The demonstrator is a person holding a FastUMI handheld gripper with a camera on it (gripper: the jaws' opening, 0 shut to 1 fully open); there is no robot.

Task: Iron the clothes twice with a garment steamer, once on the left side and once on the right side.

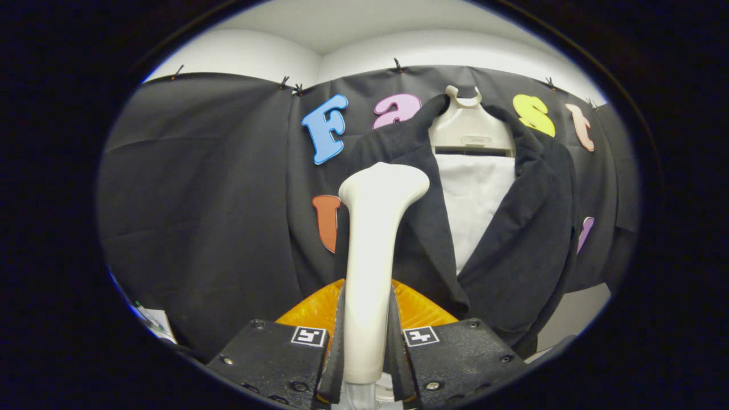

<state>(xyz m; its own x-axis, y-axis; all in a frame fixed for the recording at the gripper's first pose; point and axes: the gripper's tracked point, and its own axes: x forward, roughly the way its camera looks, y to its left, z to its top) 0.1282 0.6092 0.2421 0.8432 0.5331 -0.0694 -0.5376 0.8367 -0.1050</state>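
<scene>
The tool (367, 341) grips the steamer (373, 245) between both fingers, clamped on its smooth, cream plastic handle, whose flared head rises at twelve o'clock. Beyond it, toward one o'clock, a soft black jacket (512, 239) hangs on a pale hanger (470, 128) over white cloth. The glossy handle could slip or twist in the grip, and pressing the limp fabric may swing the jacket away.

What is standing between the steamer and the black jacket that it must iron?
Nothing visible stands between them. The claw is shut on the white steamer, upright between its fingers, and the head rises before the black jacket on its hanger. Whether the head touches the cloth cannot be told.
</scene>
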